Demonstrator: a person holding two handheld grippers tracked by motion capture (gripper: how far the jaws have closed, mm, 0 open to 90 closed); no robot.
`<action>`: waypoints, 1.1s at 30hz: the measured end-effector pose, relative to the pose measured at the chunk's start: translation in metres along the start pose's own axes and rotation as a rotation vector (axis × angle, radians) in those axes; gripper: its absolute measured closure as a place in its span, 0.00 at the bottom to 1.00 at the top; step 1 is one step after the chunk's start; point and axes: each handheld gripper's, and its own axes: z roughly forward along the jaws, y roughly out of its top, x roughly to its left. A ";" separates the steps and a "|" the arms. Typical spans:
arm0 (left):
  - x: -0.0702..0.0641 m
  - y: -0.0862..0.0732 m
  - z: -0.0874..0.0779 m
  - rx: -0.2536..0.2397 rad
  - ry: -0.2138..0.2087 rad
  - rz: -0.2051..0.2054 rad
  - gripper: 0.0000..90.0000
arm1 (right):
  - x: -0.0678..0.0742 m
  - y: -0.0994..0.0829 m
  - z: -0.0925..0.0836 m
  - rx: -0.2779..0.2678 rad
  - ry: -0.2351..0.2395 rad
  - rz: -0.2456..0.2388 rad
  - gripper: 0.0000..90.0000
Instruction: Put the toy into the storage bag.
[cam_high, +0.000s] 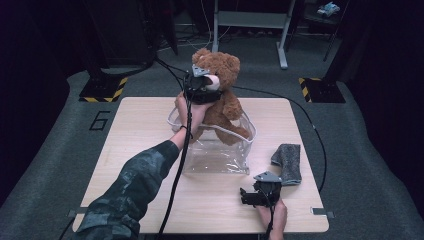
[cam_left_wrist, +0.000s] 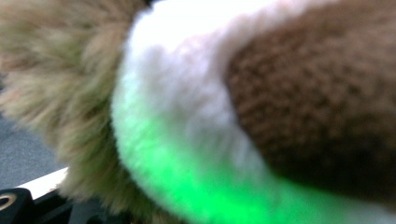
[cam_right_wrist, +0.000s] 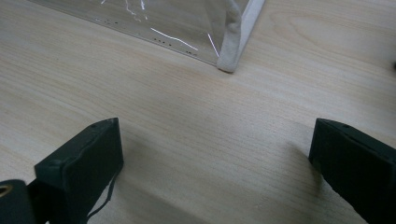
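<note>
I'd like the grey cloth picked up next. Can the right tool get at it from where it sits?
Probably yes: the right tool stands open, and the grey cloth lies close beside it on bare table, with nothing between them.

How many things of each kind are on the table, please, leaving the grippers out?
Teddy bear: 1
Clear bag: 1
Grey cloth: 1
Total: 3

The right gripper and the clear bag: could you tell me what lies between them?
Bare tabletop only: the right gripper view shows plain wood between the right gripper and the clear bag.
</note>
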 end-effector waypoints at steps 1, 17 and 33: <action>0.000 -0.001 0.000 0.003 0.001 0.005 0.43 | 0.000 0.000 0.000 -0.001 0.000 0.000 0.02; -0.005 -0.022 0.000 0.152 -0.054 0.020 0.29 | 0.000 0.000 0.000 0.001 0.000 0.000 0.02; 0.013 -0.040 -0.025 0.333 -0.137 0.050 0.17 | 0.000 0.000 0.000 -0.001 -0.004 0.003 0.02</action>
